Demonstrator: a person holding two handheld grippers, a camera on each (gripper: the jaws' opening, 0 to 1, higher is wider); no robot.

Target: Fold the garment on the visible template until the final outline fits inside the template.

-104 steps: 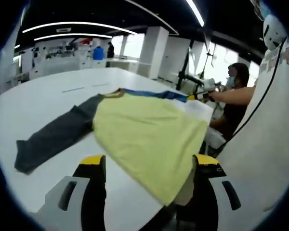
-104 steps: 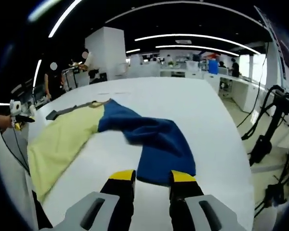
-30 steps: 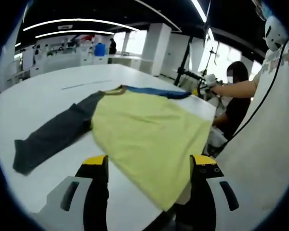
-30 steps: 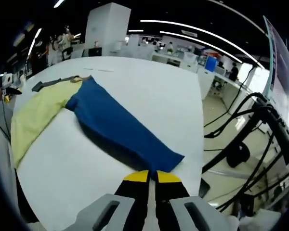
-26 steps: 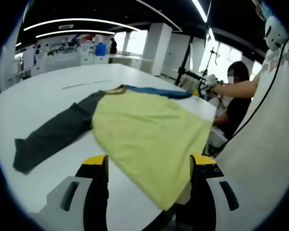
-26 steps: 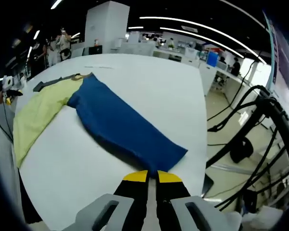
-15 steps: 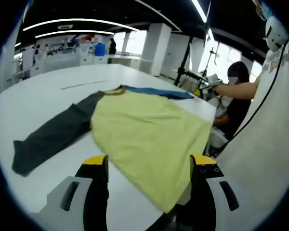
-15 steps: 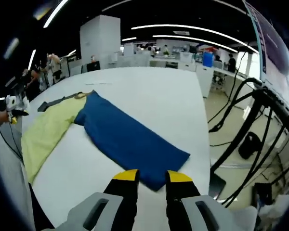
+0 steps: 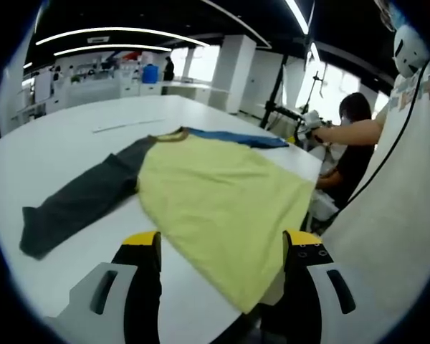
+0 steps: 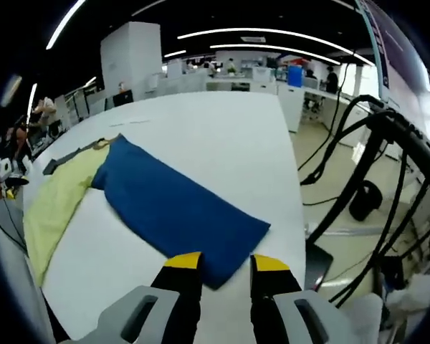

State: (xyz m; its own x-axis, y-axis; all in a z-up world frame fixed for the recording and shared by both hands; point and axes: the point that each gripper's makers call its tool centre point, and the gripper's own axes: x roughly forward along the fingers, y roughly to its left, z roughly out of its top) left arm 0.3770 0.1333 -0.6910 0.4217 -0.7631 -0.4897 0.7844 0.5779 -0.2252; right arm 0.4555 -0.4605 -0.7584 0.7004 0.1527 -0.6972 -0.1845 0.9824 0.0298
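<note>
Since a second ago the right gripper [image 10: 226, 269] has let go of the blue sleeve [image 10: 173, 204]: its yellow-tipped jaws, then pinched shut on the cuff, now stand parted just short of it. The sleeve lies flat, a long soft strip, on the smooth white worktop [image 10: 215, 136]. The left gripper [image 9: 222, 247] is unchanged, jaws wide, at the hem of the garment [image 9: 218, 197], whose yellow body lies spread with its grey sleeve [image 9: 82, 201] stretched out.

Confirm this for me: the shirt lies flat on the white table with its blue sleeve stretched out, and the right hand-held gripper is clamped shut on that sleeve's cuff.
Not quite. In the right gripper view the right hand-held gripper is open, its jaws apart on either side of the cuff end of the blue sleeve, not clamped on it. The rest holds: the shirt lies flat on the white table with that sleeve stretched out.
</note>
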